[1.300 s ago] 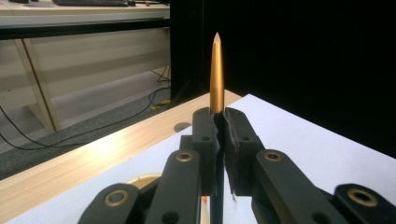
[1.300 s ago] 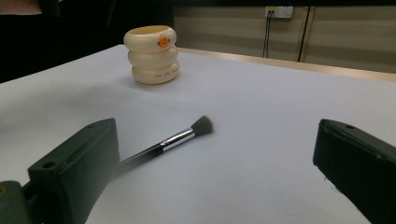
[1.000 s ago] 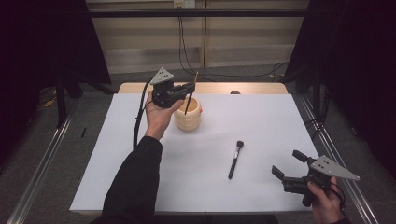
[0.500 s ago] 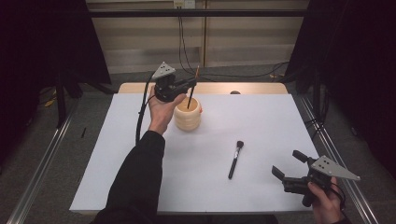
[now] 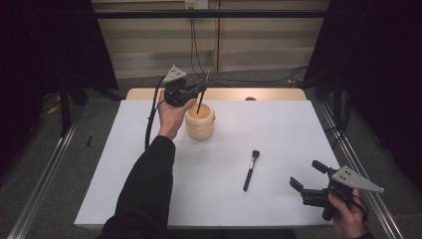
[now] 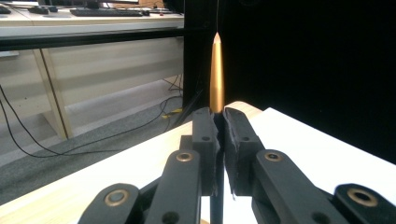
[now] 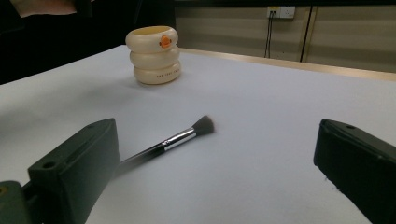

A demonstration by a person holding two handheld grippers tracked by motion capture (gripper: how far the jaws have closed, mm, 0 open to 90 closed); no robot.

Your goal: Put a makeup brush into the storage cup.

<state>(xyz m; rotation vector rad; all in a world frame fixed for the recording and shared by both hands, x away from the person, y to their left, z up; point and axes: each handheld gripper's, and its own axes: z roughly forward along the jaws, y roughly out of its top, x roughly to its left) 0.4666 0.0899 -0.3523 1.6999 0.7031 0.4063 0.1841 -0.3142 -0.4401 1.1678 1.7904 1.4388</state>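
Observation:
My left gripper (image 5: pixel 200 90) is shut on a thin stick (image 5: pixel 198 106), gold and pointed at the top and dark below. It stands nearly upright, with its lower end inside the mouth of a cream ringed holder (image 5: pixel 200 127). In the left gripper view the jaws of the left gripper (image 6: pixel 220 116) pinch the gold shaft (image 6: pixel 216 74). A black makeup brush (image 5: pixel 250 170) lies flat on the white table. My right gripper (image 5: pixel 305 174) hovers open near the front right corner, apart from the brush. In the right gripper view the brush (image 7: pixel 173 139) lies ahead between the jaws of the right gripper (image 7: pixel 214 136), and the holder (image 7: pixel 155 56) stands farther off.
The white table top (image 5: pixel 278 124) ends in a wooden strip at the far edge. Metal rails run along both sides of the table. Cables lie on the floor behind it.
My left gripper, with the stick, has shifted slightly away and up over the holder. The right gripper and the brush on the table have not moved.

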